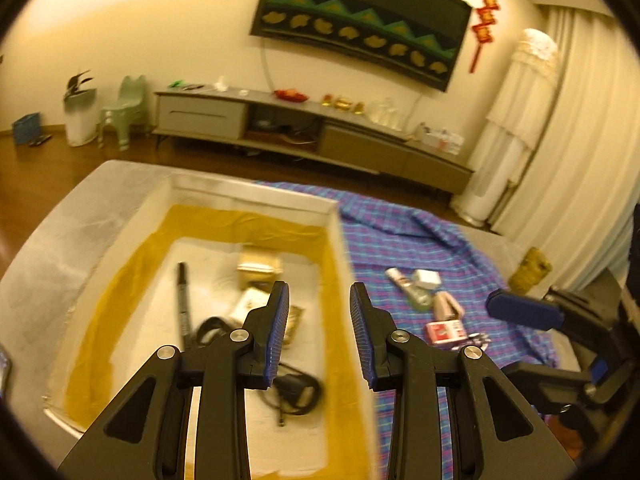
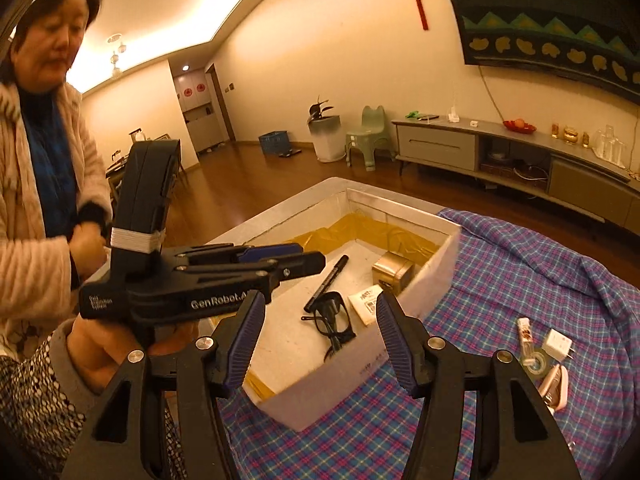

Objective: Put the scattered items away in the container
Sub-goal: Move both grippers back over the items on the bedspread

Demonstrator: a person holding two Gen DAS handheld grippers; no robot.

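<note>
A white box (image 1: 338, 240) (image 2: 424, 300) lined with yellow cloth holds a black pen (image 1: 183, 300) (image 2: 326, 282), black glasses (image 2: 334, 326), a gold tin (image 1: 260, 266) (image 2: 393, 271) and a paper packet (image 2: 366, 303). My left gripper (image 1: 318, 334) is open and empty above the box; it also shows in the right wrist view (image 2: 272, 258). My right gripper (image 2: 316, 340) is open and empty over the box's near side. On the plaid cloth (image 2: 520, 272) lie a tube (image 2: 525, 334), a white charger (image 1: 427, 279) (image 2: 557, 344), a tape roll (image 2: 536, 360), a pink case (image 1: 446, 305) (image 2: 557, 386) and a red card pack (image 1: 444, 330).
The box sits on a grey table (image 1: 60, 248). A woven object (image 1: 530, 270) stands at the table's far right. A person (image 2: 36, 160) stands at the left holding the left gripper. A TV cabinet (image 1: 320, 136) runs along the far wall.
</note>
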